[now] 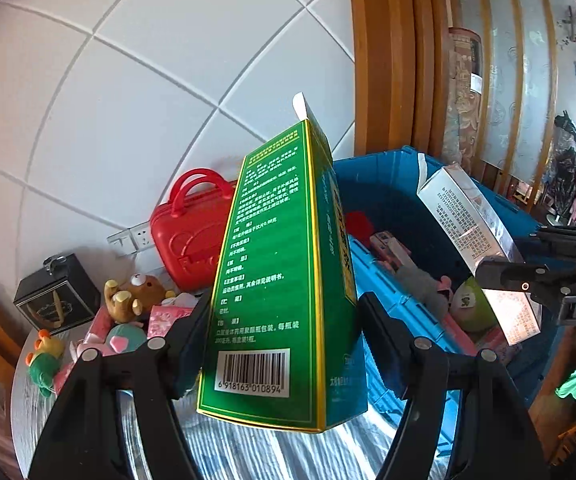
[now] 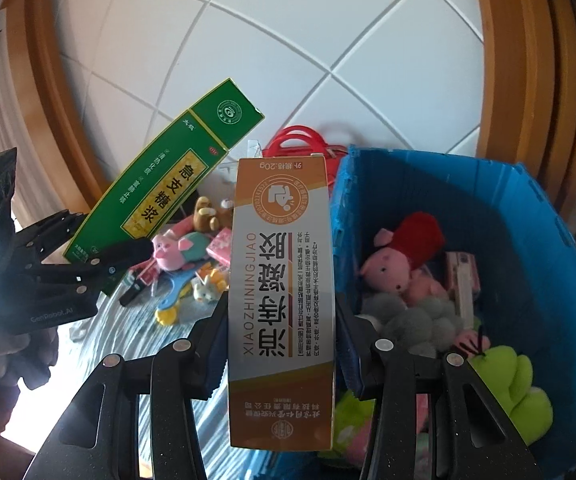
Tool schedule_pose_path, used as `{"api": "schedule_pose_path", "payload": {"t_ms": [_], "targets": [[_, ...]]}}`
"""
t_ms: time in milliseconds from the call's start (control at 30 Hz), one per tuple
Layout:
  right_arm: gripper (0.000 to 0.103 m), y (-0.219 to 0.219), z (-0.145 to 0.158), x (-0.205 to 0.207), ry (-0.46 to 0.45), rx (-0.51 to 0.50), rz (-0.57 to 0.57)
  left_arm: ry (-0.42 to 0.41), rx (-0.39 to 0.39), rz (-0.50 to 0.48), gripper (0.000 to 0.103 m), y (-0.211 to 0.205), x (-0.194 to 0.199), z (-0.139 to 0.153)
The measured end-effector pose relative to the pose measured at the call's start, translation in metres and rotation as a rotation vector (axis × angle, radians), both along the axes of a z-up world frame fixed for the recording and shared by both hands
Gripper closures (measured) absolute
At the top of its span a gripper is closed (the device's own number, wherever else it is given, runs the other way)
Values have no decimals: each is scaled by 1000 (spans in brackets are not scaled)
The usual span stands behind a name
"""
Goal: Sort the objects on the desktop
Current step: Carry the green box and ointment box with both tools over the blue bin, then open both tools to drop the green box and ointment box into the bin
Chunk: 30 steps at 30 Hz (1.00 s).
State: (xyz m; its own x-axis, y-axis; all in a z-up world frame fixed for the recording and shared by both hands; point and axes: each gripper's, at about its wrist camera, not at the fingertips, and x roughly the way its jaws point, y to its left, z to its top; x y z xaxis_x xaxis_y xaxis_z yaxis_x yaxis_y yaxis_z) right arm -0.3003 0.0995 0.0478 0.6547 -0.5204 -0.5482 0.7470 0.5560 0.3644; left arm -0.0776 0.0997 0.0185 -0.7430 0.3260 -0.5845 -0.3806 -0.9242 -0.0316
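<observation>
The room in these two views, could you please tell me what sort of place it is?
Probably a home room: white tiled wall with a socket, wooden door frame, and a table strewn with plush toys beside a blue plastic storage crate holding more.

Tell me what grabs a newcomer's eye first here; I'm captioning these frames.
Two cartons held aloft: a green medicine box clamped in the left gripper, and an orange-and-white ointment box in the right gripper. Beside them, to the right, sits a blue crate of plush toys, with a pink pig plush inside.
</observation>
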Motion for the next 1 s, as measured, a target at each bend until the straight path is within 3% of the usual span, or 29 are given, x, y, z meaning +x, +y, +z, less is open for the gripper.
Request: {"api": "schedule_pose_path", "payload": {"t_ms": [500, 1000], "targets": [[57, -49, -28, -87, -6, 36, -196, 16, -19, -189, 33, 124, -48, 20], [57, -88, -49, -151, 3, 64, -365, 15, -6, -282, 33, 191, -77, 28]]}}
